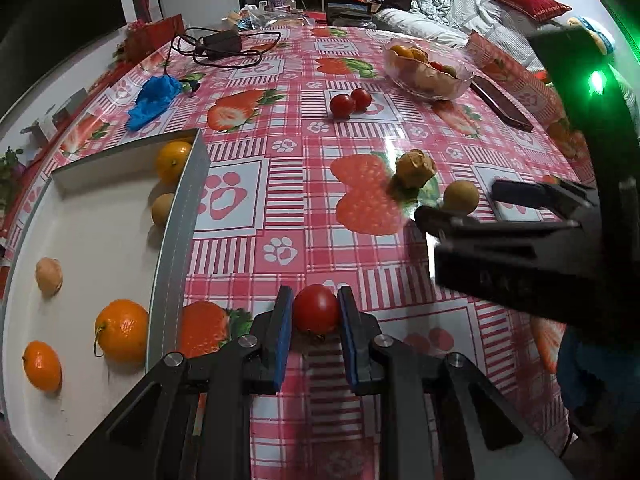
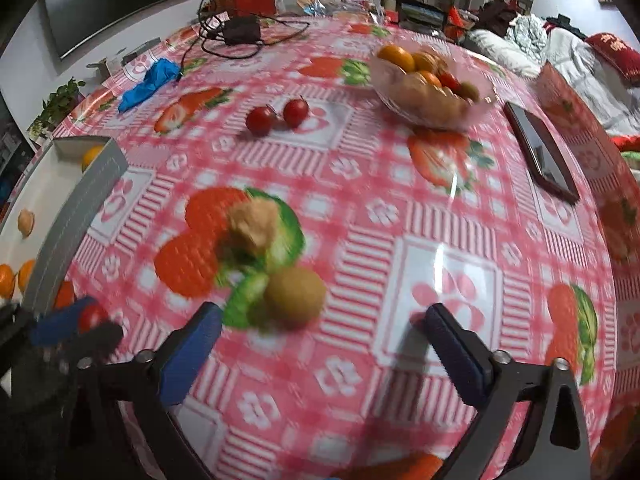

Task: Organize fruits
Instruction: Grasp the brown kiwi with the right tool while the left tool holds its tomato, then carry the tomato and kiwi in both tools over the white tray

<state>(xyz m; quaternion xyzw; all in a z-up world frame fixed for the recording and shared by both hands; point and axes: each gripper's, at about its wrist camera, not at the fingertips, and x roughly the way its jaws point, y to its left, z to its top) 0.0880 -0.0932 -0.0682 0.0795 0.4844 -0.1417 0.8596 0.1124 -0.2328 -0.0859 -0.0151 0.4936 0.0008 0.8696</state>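
Note:
My left gripper (image 1: 316, 310) is shut on a red tomato (image 1: 316, 308), just right of the white tray's grey wall (image 1: 176, 240); it also shows in the right wrist view (image 2: 86, 318). The tray holds oranges (image 1: 122, 330) and small brown fruits (image 1: 49, 276). My right gripper (image 2: 322, 320) is open and empty, just short of a round brown fruit (image 2: 295, 295) that lies between its fingers' line. A crumpled tan husk fruit (image 2: 254, 224) lies just beyond. In the left wrist view the right gripper (image 1: 472, 204) is beside the brown fruit (image 1: 461, 197).
Two tomatoes (image 2: 276, 116) lie mid-table. A glass bowl (image 2: 432, 92) of fruit stands far right, a dark phone (image 2: 540, 152) beside it. A blue cloth (image 2: 150, 82) and a charger with cables (image 2: 240, 30) lie at the far left. The tablecloth (image 2: 400, 200) is pink checked.

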